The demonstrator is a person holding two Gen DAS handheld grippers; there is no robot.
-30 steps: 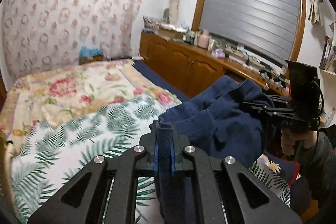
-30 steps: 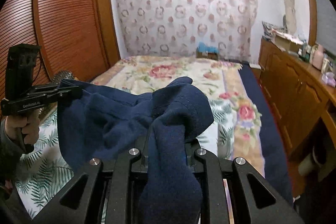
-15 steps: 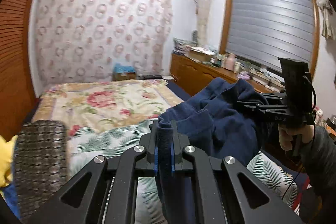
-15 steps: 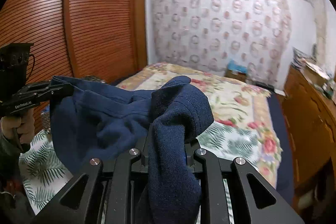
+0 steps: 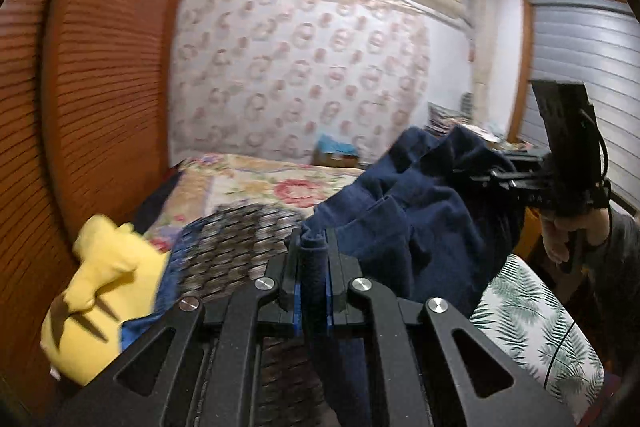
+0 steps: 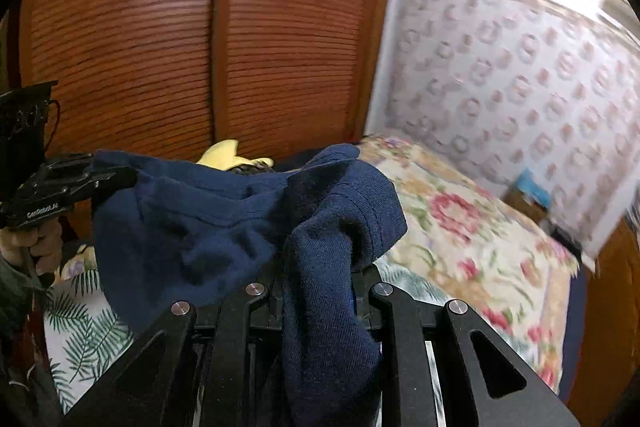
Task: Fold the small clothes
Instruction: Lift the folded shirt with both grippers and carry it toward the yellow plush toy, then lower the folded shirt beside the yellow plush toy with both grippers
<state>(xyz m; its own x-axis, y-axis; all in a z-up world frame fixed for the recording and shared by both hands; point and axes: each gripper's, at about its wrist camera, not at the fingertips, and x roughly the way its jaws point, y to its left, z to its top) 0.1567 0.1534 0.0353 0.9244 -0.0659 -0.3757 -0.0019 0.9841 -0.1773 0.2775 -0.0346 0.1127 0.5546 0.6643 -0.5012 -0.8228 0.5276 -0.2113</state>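
The navy garment (image 5: 420, 211) hangs in the air above the bed (image 6: 460, 227), from centre to 3 o'clock in the left view, stretched between the left gripper (image 5: 313, 267) and right gripper (image 6: 320, 267), both clenched on it. The bunched cloth (thickly gathered) could slip free.

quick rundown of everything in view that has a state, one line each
left gripper: shut on an edge of the navy garment
right gripper: shut on a bunched fold of the navy garment
navy garment: held up off the bed between both grippers, sagging, not folded
wardrobe doors: closed
window blind: lowered
yellow plush toy: lying by the woven basket
woven basket: contents cannot be told
bed: covered with a floral spread
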